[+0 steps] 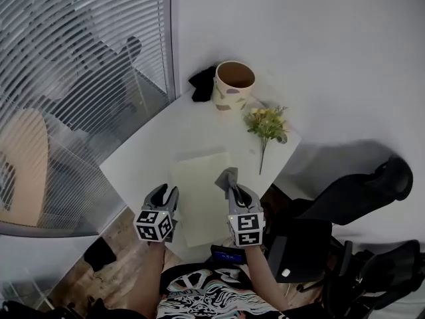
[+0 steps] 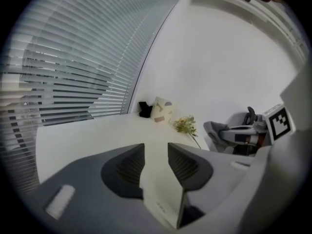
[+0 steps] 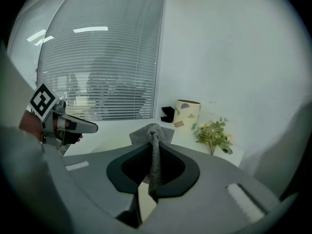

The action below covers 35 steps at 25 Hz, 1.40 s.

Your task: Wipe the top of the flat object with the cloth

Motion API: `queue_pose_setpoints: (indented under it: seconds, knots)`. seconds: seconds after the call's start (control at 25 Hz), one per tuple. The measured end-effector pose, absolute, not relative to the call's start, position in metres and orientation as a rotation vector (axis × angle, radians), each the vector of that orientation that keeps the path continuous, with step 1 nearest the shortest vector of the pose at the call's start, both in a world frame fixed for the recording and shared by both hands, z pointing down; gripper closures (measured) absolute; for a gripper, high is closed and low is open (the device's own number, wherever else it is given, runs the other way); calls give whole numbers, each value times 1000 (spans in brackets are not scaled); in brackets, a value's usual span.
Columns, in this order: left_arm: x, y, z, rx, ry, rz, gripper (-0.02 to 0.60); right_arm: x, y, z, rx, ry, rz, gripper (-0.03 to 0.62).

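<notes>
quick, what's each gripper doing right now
left gripper: open, nothing held, flat object seen between its fingers
right gripper: shut on the cloth

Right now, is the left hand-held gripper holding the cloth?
No, the cloth is pinched in the right hand-held gripper; the left hand-held gripper stands open.

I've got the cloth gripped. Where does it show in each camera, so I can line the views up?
Head view: the cloth is lower centre, pinched in the right tongs at the right edge of the pale flat object.
Right gripper view: the cloth hangs at centre between the closed jaws.
Left gripper view: I can't pick it out.
Shared landmark: the patterned pot.
</notes>
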State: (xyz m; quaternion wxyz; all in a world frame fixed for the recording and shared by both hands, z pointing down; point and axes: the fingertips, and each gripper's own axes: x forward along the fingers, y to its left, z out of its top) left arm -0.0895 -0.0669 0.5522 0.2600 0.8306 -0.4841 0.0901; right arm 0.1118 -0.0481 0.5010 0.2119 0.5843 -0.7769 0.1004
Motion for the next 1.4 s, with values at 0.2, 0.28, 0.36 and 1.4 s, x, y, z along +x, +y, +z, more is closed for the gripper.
queue_pose_setpoints:
  seconds: [0.2, 0.28, 0.36, 1.4]
  knots:
    - [-89, -80, 569, 2208, -1307, 262, 423, 123, -65, 520, 1612, -2129, 318, 575]
    - [-90, -79, 576, 2188, -1304, 265, 423, 126, -68, 528, 1607, -2114, 336, 574]
    - [-91, -78, 583, 2174, -1303, 278, 423, 126, -70, 535, 1595, -2103, 350, 574]
    - [-80, -86, 612, 2036, -1211, 191, 423, 132, -123, 567, 1529, -2075, 372, 574]
